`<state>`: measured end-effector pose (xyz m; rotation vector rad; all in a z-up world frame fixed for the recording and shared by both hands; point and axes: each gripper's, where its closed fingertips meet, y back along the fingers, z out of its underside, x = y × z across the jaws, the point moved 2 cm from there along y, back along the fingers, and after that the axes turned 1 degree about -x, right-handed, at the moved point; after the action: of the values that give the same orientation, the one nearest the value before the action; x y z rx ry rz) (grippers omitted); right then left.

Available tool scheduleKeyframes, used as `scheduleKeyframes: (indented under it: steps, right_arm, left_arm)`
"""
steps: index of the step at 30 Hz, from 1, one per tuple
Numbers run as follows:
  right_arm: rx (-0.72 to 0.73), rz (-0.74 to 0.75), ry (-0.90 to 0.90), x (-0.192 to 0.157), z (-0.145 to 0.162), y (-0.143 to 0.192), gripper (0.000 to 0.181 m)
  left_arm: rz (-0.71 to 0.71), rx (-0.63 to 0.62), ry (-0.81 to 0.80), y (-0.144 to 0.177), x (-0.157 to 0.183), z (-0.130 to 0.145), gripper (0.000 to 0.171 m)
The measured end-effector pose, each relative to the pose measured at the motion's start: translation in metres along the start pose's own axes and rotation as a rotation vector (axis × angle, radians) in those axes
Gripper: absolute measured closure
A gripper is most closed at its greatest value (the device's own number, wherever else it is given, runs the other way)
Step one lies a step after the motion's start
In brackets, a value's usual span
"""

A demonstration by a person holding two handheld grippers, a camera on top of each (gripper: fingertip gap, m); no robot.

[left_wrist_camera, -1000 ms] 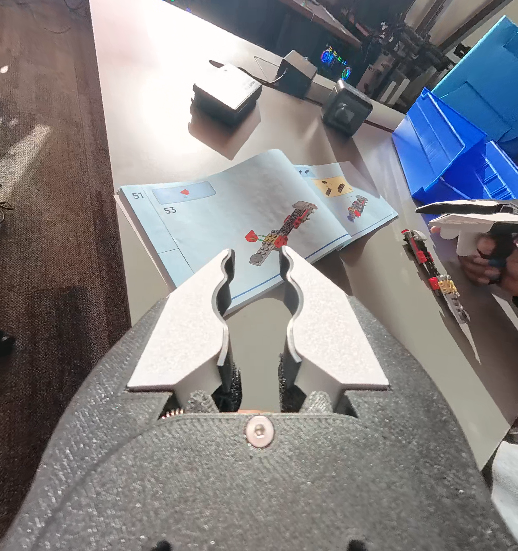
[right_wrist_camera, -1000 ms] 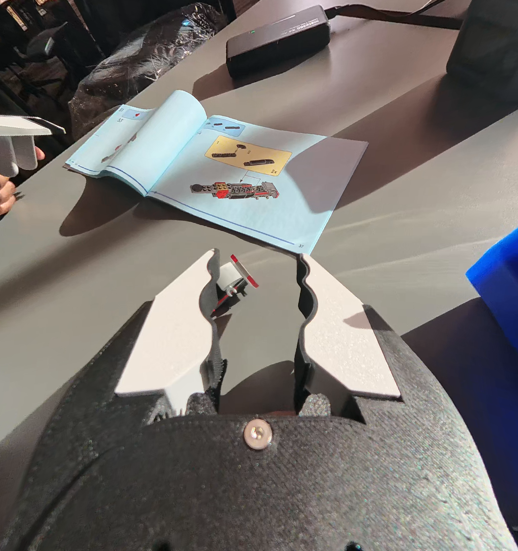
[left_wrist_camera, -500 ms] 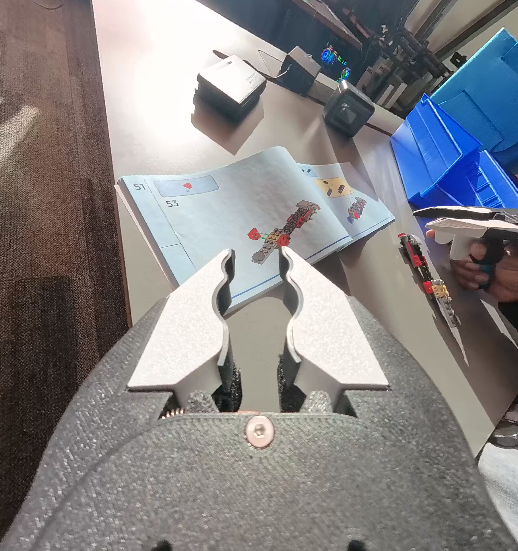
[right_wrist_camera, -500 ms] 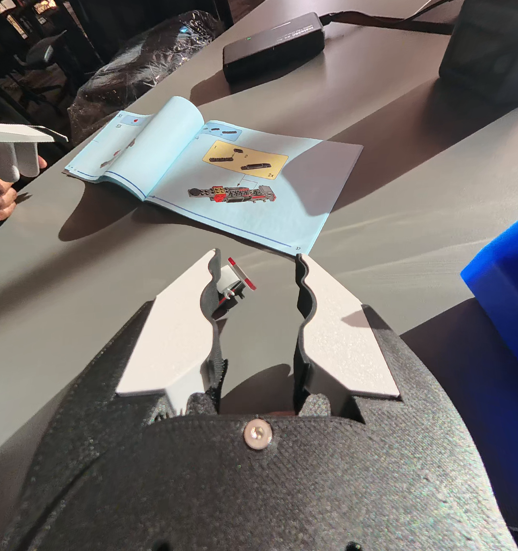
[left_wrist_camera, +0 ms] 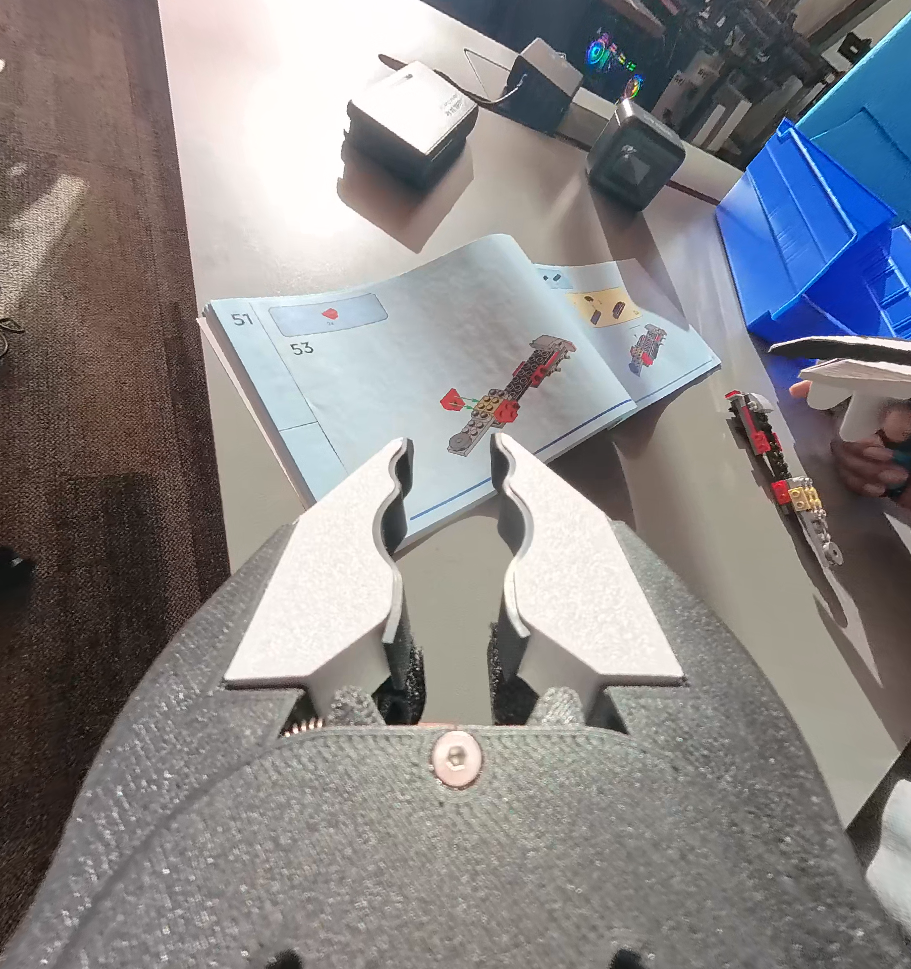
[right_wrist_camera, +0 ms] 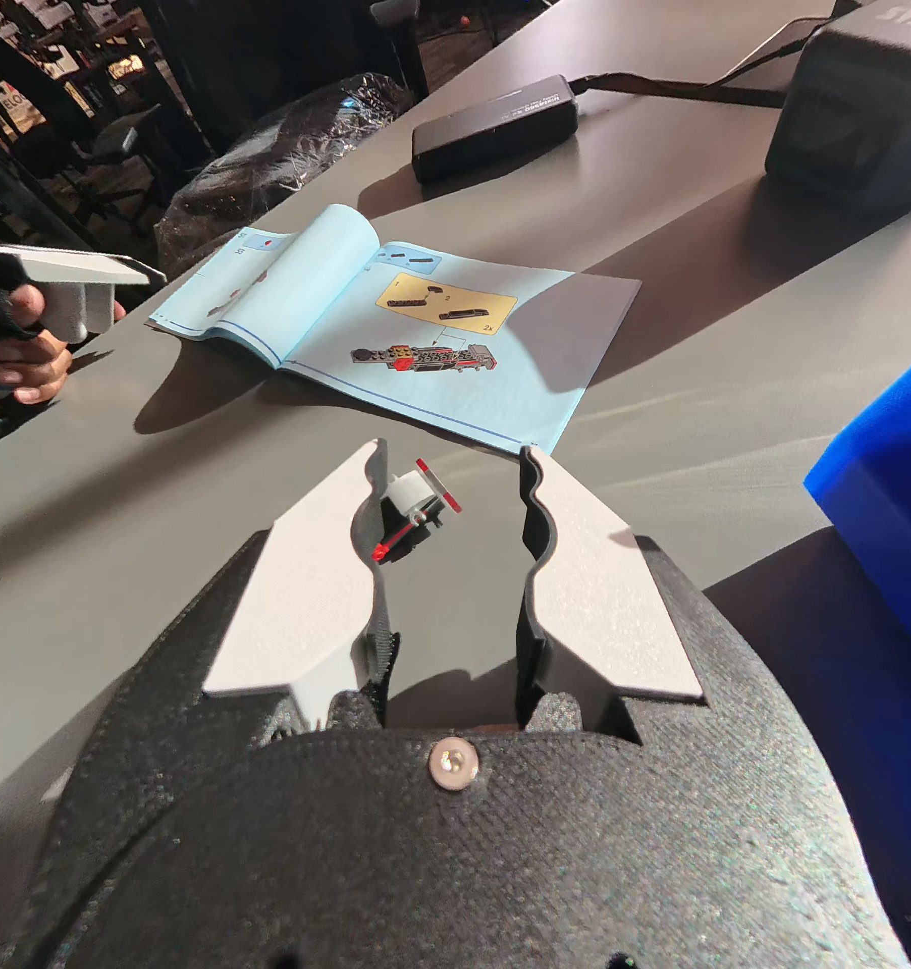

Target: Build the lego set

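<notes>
A long thin lego model in black, red, grey and tan lies on the grey table, right of the open pale-blue instruction booklet. My left gripper is open and empty, above the booklet's near edge. My right gripper is open and hovers just over the model. The model's white and red end shows between the right gripper's fingers, close to the left one, with the rest hidden. The right gripper also shows in the left wrist view, held by a hand. The booklet shows in the right wrist view.
A black power brick and two dark cubes stand beyond the booklet. Blue bins line the right side, and one corner is near my right gripper. The table's left edge drops to brown carpet. There is about 30 centimeters between the tips of the two grippers.
Both grippers have drifted only slightly. Their jaws stand as before, and the model and booklet have not moved.
</notes>
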<state>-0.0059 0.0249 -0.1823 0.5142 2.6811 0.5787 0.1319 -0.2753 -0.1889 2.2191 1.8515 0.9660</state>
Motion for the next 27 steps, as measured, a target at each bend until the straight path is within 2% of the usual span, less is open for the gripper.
scheduleKeyframes:
  steps: [6,10,14,18,27]
  right_arm:
    - [0.137,-0.037,-0.042,-0.017,0.001,0.031,0.130]
    - [0.191,-0.024,-0.011,-0.030,0.014,0.067,0.131]
    - [0.253,-0.003,-0.008,-0.030,0.024,0.111,0.132]
    - [0.326,-0.007,-0.059,-0.020,0.034,0.149,0.135]
    - [0.469,-0.051,-0.103,0.001,0.043,0.202,0.136]
  left_arm:
    - [-0.005,-0.026,-0.042,-0.003,0.004,0.003,0.140]
    - [0.015,0.032,-0.082,-0.004,0.021,-0.002,0.138]
    - [0.152,0.048,-0.077,-0.021,0.069,-0.003,0.137]
    - [0.225,0.002,-0.188,-0.045,0.128,-0.009,0.136]
    - [0.392,-0.052,-0.392,-0.090,0.265,-0.027,0.136]
